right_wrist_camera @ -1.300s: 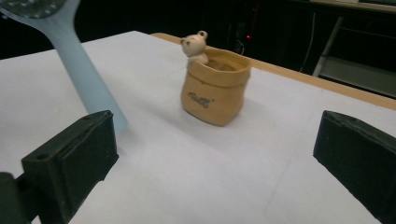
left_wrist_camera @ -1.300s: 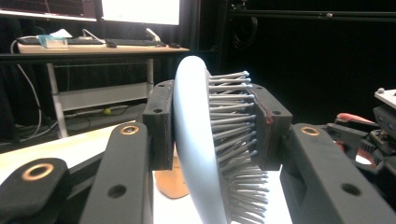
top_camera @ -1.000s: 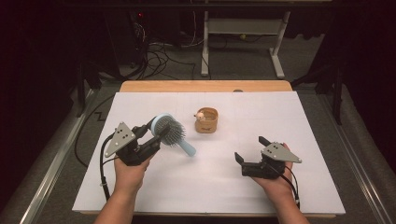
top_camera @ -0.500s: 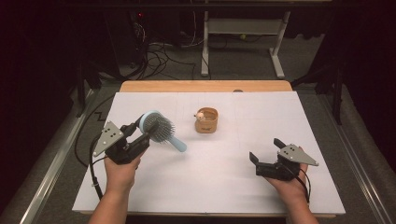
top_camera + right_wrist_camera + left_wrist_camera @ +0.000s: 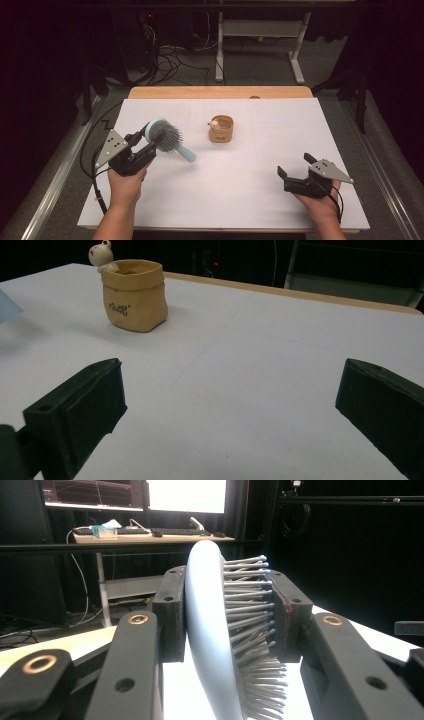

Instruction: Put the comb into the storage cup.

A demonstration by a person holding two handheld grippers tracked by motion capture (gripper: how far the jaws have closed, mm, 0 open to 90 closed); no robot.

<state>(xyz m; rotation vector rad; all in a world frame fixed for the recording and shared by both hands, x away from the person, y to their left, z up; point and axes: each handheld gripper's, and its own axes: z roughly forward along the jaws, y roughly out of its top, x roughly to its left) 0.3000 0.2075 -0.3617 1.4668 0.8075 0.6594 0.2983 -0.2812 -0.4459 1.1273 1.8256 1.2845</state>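
A light blue hairbrush (image 5: 167, 138) is lifted off the table at the left, its handle slanting down to the right. My left gripper (image 5: 143, 143) is shut on the brush head. In the left gripper view one pad lies on the brush's smooth back (image 5: 202, 625) and the other presses on its bristles. Near the table's front right edge my right gripper (image 5: 295, 167) stands open, with only bare white table between its wide jaws. A small tan sack-shaped pot (image 5: 221, 128) with a little figure on its rim sits at mid table, also in the right gripper view as the pot (image 5: 134, 295) ahead to the left.
A white sheet (image 5: 260, 150) covers the tabletop, and a wooden edge (image 5: 220, 92) shows at the far side. Cables and a white desk frame (image 5: 260, 50) lie on the floor beyond. A metal rail (image 5: 55, 175) runs along the left side.
My left hand has drawn the brush a little left and toward the front. My right gripper has moved right and toward the front edge, still open.
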